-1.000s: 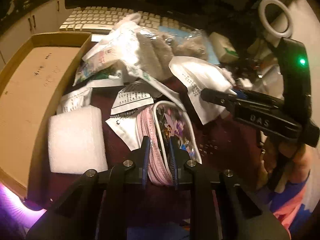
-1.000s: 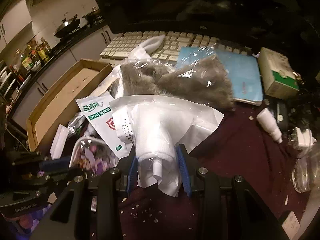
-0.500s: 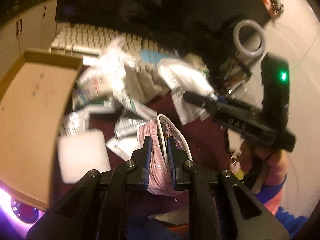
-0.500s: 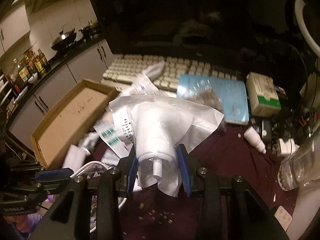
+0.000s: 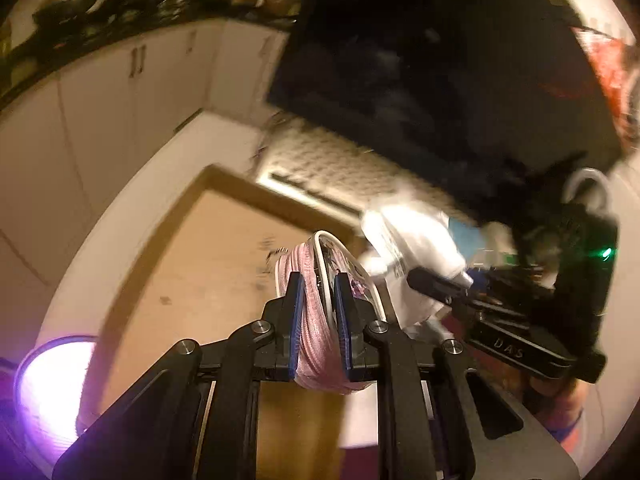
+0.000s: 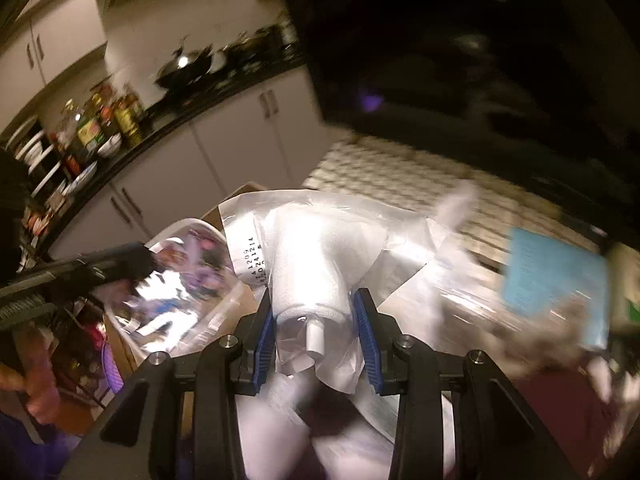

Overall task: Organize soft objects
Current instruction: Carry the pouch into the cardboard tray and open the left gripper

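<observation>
Carrying view, left wrist: left gripper [image 5: 319,308] clamps pink zip pouch [image 5: 316,280] above cardboard box [image 5: 208,276]; lower before releasing. Right wrist: right gripper [image 6: 316,340] pinches bagged white roll [image 6: 316,272] aloft beside the pouch; keep items apart.

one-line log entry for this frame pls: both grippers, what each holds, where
left hand-held gripper: shut on pink pouch | over cardboard box | right hand-held gripper: shut on white bagged item | both airborne

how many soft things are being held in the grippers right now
2. A pink zip pouch is clamped in the left gripper above the cardboard box; a white plastic-wrapped bundle is clamped in the right gripper. Others may be hidden by motion blur.
</observation>
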The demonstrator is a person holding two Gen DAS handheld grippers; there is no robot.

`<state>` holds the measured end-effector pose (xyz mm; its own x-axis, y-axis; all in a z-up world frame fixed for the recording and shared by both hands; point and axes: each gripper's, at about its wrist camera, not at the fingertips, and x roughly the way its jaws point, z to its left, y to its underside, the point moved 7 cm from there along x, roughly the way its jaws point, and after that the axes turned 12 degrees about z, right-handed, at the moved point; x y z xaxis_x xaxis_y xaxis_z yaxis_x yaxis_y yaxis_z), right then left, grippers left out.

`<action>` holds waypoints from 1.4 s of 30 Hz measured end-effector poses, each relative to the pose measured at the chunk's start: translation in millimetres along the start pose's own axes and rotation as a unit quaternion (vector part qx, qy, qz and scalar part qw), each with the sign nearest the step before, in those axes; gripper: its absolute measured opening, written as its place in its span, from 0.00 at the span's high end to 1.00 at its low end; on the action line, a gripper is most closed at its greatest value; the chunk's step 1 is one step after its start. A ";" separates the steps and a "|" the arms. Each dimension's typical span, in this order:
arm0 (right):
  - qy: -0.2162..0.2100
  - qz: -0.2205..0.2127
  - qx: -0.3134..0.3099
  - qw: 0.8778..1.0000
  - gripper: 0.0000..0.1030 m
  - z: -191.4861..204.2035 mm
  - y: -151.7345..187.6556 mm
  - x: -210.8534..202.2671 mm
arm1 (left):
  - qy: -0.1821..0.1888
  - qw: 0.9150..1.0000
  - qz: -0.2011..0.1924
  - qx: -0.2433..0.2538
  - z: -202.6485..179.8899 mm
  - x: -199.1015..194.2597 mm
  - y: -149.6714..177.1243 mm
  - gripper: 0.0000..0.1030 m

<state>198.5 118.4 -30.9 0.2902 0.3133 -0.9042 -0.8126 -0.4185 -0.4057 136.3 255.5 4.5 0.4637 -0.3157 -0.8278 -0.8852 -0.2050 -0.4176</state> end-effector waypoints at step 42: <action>0.020 0.015 0.129 0.991 0.16 -41.3 117.9 -34.3 | 0.009 0.993 0.074 0.090 -60.2 6.5 92.8 0.25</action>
<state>113.6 23.1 -53.2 0.2797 0.2685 -0.9218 -0.9219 -0.1928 -0.3359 59.4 178.6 -17.0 0.3279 -0.3460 -0.8790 -0.9351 0.0136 -0.3542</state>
